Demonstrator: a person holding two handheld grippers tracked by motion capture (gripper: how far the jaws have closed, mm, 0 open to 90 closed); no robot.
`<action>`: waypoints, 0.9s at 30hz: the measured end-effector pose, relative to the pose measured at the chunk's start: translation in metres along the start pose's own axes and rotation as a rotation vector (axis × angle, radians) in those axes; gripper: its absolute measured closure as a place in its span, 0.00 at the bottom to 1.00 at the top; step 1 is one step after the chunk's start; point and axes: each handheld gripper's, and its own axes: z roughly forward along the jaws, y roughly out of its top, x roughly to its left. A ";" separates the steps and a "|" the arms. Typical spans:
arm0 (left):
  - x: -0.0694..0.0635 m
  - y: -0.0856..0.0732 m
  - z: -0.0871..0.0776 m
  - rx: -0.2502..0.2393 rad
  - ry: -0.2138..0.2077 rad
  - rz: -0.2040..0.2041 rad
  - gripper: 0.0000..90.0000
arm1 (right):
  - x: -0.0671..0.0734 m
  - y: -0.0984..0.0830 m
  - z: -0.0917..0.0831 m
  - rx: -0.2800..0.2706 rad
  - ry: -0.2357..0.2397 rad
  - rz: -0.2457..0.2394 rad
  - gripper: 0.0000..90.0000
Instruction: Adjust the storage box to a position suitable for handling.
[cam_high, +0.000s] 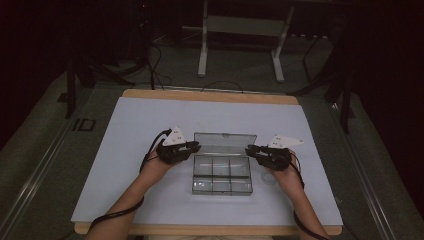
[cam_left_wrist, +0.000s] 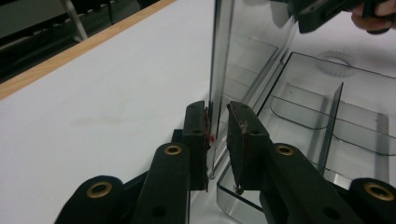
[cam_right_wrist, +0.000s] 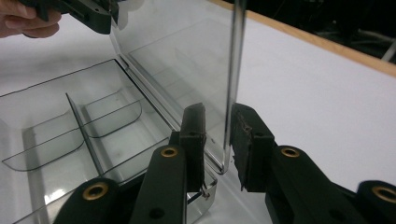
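Lid (cam_high: 225, 143) upright, long axis spanning left gripper (cam_high: 196, 146) to right gripper (cam_high: 248, 150).

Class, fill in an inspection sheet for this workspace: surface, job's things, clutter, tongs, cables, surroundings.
Surface: white sheet over a wooden table.
Job's things: clear plastic box with dividers, no contents visible; lid standing upright.
Clutter: nothing seen.
Tongs: left tongs and right tongs each straddle a side edge of the lid, jaws apart.
Cables: black cable along the left forearm.
Surroundings: dark room, white stand behind.
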 end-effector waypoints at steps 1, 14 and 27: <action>0.000 0.000 0.000 0.000 0.000 0.000 0.87 | 0.000 0.000 0.002 0.001 -0.003 -0.001 0.82; 0.007 -0.002 0.009 0.009 0.005 -0.043 0.85 | -0.003 -0.001 0.010 -0.008 -0.035 0.025 0.82; 0.009 -0.005 0.015 0.018 0.006 -0.079 0.82 | -0.006 0.000 0.013 0.000 -0.040 0.055 0.81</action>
